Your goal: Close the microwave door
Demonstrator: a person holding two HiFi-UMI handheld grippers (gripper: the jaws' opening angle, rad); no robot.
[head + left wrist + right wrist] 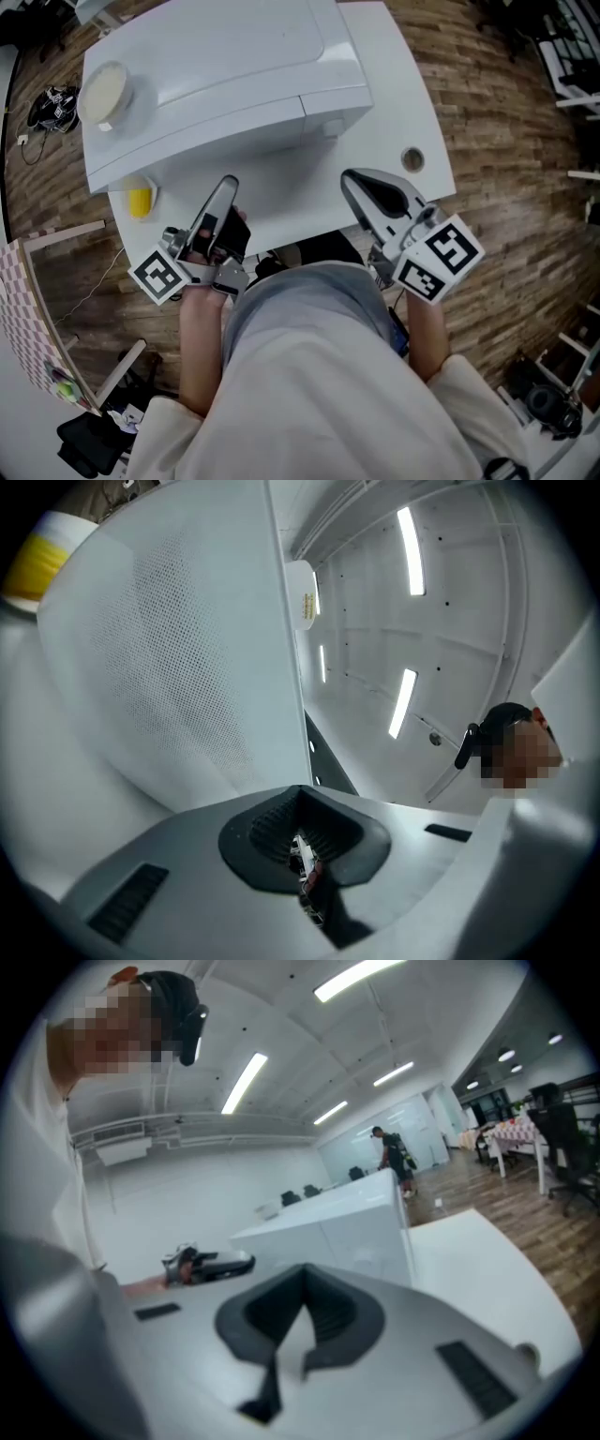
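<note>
White microwave point(216, 47) on a white table point(300, 202), front toward the person. The left gripper point(228, 184), jaws pressed together on nothing, points at the microwave door point(169, 649), whose perforated window panel fills its view just ahead of the tips; contact cannot be confirmed. The right gripper point(354, 180), jaws likewise closed and empty, hovers near the front right corner, apart from the door. The door appears flush or nearly flush with the body, so the closing step seems at or near its end. The next move probably calls for a firm push near the door's free edge until it latches.
</note>
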